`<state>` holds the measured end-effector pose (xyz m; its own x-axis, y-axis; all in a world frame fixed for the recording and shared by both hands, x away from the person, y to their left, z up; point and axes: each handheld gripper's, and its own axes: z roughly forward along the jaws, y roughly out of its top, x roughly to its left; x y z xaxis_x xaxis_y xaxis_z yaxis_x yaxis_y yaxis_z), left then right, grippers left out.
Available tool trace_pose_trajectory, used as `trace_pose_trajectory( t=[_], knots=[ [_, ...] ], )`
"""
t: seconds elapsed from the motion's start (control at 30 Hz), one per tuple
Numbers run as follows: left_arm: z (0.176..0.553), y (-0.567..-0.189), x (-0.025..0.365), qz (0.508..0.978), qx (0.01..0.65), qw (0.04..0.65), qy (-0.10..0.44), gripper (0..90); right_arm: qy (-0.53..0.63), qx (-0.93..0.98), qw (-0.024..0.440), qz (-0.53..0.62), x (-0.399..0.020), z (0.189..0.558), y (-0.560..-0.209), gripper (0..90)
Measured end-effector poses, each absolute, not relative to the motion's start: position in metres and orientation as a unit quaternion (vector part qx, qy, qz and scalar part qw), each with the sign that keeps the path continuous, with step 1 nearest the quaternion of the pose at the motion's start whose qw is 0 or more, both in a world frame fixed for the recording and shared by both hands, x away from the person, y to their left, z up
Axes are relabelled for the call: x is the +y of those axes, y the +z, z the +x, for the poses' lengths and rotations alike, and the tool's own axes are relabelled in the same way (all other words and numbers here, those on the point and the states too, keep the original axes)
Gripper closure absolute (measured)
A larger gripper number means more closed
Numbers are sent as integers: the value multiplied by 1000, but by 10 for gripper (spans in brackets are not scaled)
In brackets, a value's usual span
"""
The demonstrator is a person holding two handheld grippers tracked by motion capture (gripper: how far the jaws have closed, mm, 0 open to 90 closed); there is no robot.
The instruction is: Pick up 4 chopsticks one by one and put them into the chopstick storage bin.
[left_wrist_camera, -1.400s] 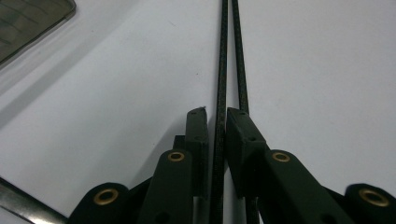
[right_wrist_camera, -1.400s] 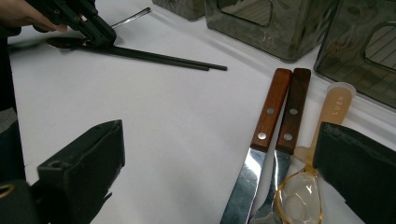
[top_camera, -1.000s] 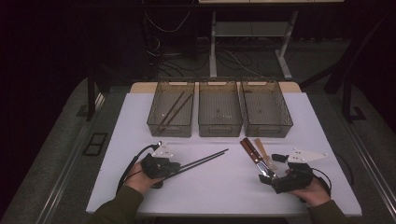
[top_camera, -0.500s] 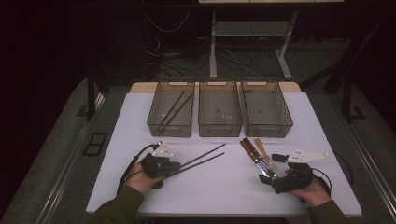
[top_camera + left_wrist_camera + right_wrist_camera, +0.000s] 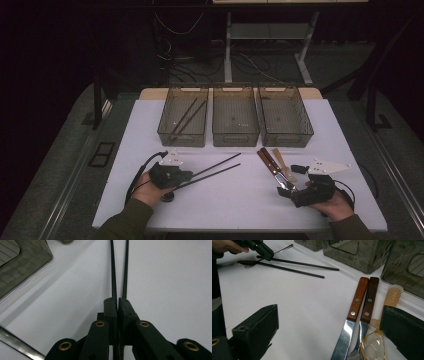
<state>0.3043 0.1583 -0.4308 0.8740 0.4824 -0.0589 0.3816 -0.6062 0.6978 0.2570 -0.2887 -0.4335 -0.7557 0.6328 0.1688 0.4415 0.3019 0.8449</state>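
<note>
My left gripper (image 5: pixel 188 176) (image 5: pixel 117 300) rests on the white table (image 5: pixel 230 210) at the near left, shut on two black chopsticks (image 5: pixel 216 167) (image 5: pixel 112 270). The chopsticks run away from its tips toward the middle of the table. In the right gripper view the left gripper (image 5: pixel 265 255) and the chopsticks (image 5: pixel 297 263) lie at the far left. My right gripper (image 5: pixel 292 181) (image 5: pixel 329 310) sits at the near right, open wide. Between its jaws lie the blades of two wooden-handled knives (image 5: pixel 267 162) (image 5: pixel 359 302) and an amber plastic spoon (image 5: pixel 280 161) (image 5: pixel 374 345).
Three smoky clear bins stand in a row at the back: the left bin (image 5: pixel 165 131) holds more chopsticks, the middle bin (image 5: pixel 235 137) and the right bin (image 5: pixel 307 131) look bare. A metal spoon (image 5: pixel 245 262) (image 5: pixel 17 346) lies under the left gripper. Table edges are close to both hands.
</note>
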Motion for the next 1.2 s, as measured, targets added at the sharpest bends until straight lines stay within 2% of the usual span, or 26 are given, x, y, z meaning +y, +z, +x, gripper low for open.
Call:
trace_pose_trajectory(
  t=[1.2],
  knots=[
    [301, -394, 174, 867, 227, 440, 59, 848, 480, 803, 98, 338, -288, 260, -437, 24]
  ],
)
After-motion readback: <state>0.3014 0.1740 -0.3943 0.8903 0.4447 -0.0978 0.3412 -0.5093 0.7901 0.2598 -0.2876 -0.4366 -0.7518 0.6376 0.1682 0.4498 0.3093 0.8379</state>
